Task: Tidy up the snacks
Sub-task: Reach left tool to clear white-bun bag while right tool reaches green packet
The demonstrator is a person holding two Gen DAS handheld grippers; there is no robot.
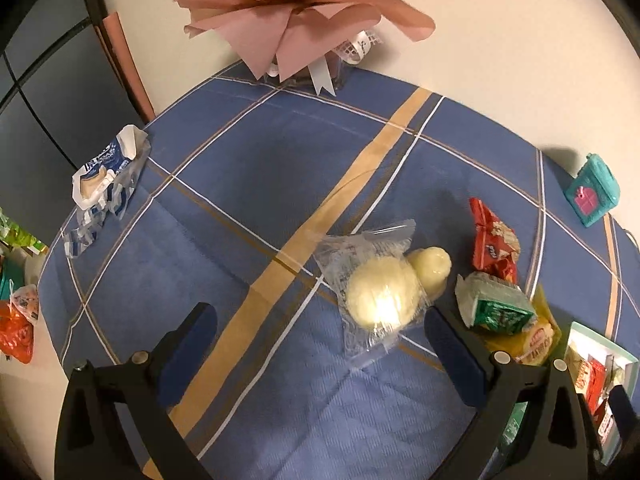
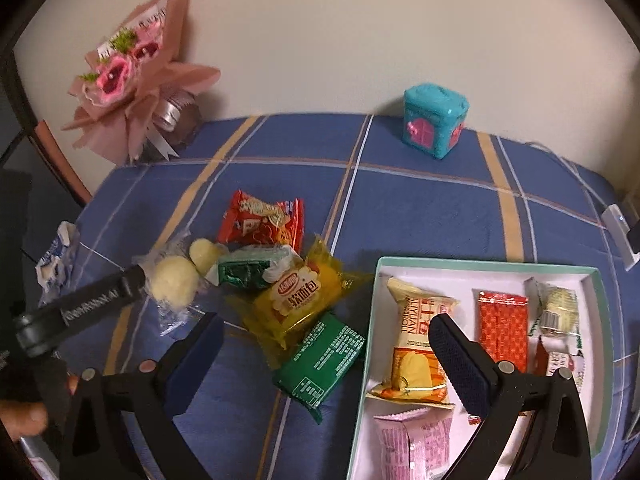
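The left gripper [image 1: 320,344] hung with its jaws spread wide above a blue plaid tablecloth [image 1: 248,160], holding nothing, a clear-wrapped pale bun [image 1: 380,300] lying between and just ahead of its fingertips. The right gripper [image 2: 326,346] was likewise wide apart and empty, poised over the near edge of a white box [image 2: 484,266] with a mint rim. Left of that box lay a loose heap of snacks: a green packet [image 2: 320,360] touching the box's left wall, a yellow bread packet [image 2: 296,296] beyond it, a second green-and-white packet [image 2: 252,266] resting on the yellow one's far corner, and a red packet [image 2: 262,220] farthest from the box. The wrapped bun [image 2: 174,282] sat at the heap's left end, well apart from the box, with one black finger [image 2: 120,286] of the left gripper touching its wrapper. Inside the box lay a cream-and-orange packet [image 2: 416,344], a red bar [image 2: 503,328], a small pale wrapped sweet [image 2: 560,306] and a pink packet [image 2: 412,440]. Behind the box, near the wall, stood a teal cube [image 2: 434,120]; far left of it leaned a pink bouquet [image 2: 132,80]. A torn blue-and-white wrapper [image 1: 108,172] lay at the cloth's left edge.
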